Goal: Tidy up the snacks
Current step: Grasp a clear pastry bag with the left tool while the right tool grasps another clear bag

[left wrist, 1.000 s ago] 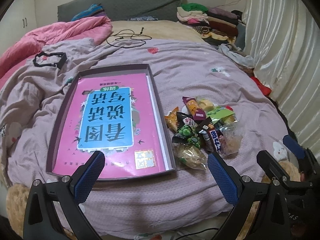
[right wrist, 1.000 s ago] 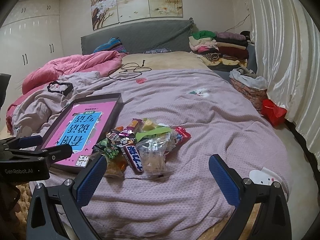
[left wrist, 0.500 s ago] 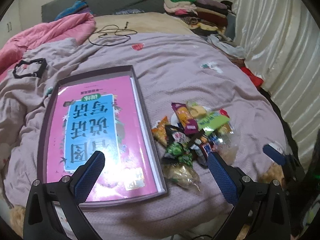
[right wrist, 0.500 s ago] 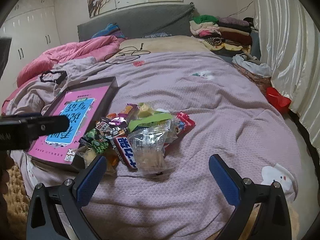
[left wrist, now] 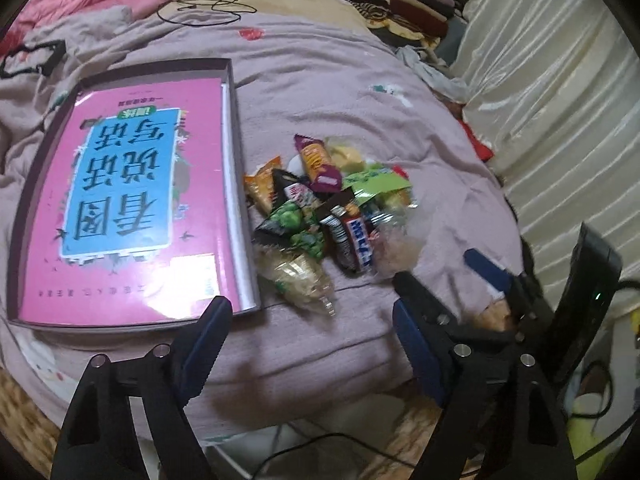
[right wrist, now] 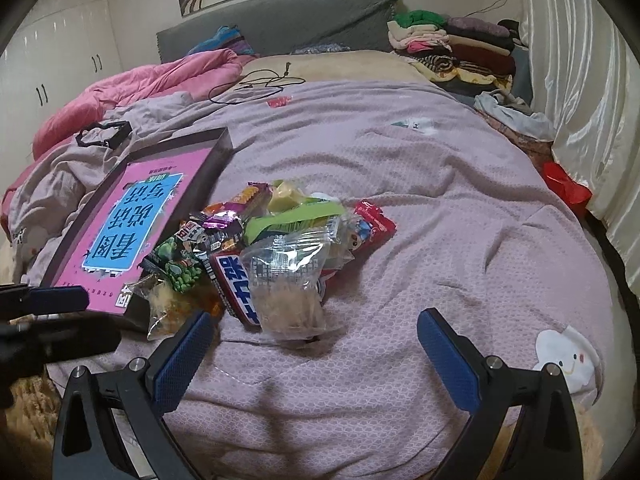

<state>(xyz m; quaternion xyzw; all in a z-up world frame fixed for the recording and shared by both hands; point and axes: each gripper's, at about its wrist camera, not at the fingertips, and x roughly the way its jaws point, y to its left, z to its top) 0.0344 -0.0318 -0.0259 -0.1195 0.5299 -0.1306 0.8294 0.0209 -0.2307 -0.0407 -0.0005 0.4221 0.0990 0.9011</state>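
Observation:
A heap of snack packets [left wrist: 328,208] lies on the mauve bedspread, just right of a shallow dark box [left wrist: 160,69] that holds a pink book [left wrist: 120,200]. At the near side of the heap are a clear bag of crumbly snack [right wrist: 288,292], a blue-and-white chocolate bar [right wrist: 236,292] and a green pea packet [right wrist: 180,272]. My left gripper [left wrist: 310,332] hovers over the bed's near edge, short of the heap. Its jaws are closing with nothing between them. My right gripper [right wrist: 316,344] stands open just in front of the clear bag, touching nothing.
A pink duvet [right wrist: 140,88] and a black cable [right wrist: 260,82] lie further up the bed. Folded clothes [right wrist: 452,44] are stacked at the far right. A cream curtain [right wrist: 580,80] runs along the right side, with a red bag [right wrist: 568,184] below it.
The left view has tipped down toward the near bed edge and its jaws have narrowed. The right gripper has sunk and come closer to the heap. No snack has moved.

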